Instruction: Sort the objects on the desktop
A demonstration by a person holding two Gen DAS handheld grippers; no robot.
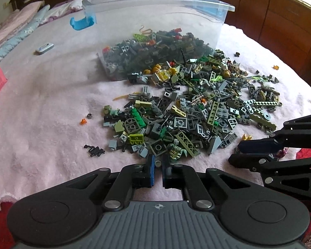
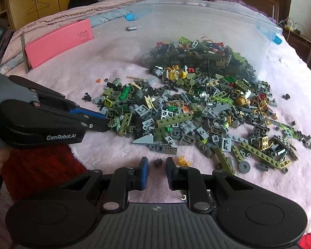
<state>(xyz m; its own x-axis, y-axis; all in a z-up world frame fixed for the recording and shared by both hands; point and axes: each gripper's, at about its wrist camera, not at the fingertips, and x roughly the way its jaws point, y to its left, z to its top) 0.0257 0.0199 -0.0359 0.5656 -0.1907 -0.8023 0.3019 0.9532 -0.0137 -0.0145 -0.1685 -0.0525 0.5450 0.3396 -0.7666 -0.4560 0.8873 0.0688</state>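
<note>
A big pile of small toy bricks (image 1: pixel 188 112), mostly grey and green, spills from a clear plastic bin (image 1: pixel 155 16) lying on its side on a pink blanket; pile (image 2: pixel 197 112) and bin (image 2: pixel 207 20) also show in the right wrist view. My left gripper (image 1: pixel 158 162) sits at the pile's near edge, jaws nearly shut around a small grey piece (image 1: pixel 158 162). It also shows in the right wrist view (image 2: pixel 105 122). My right gripper (image 2: pixel 157 162) is open, with a small dark piece (image 2: pixel 158 162) lying between its fingers. It shows at right in the left wrist view (image 1: pixel 236 153).
A pink card box (image 2: pixel 60 43) stands at the back left. A small silver item (image 1: pixel 44 47) lies left of the bin. An orange stud (image 1: pixel 83 121) and black bits (image 1: pixel 94 150) lie loose left of the pile. A yellow piece (image 2: pixel 184 159) lies by my right fingers.
</note>
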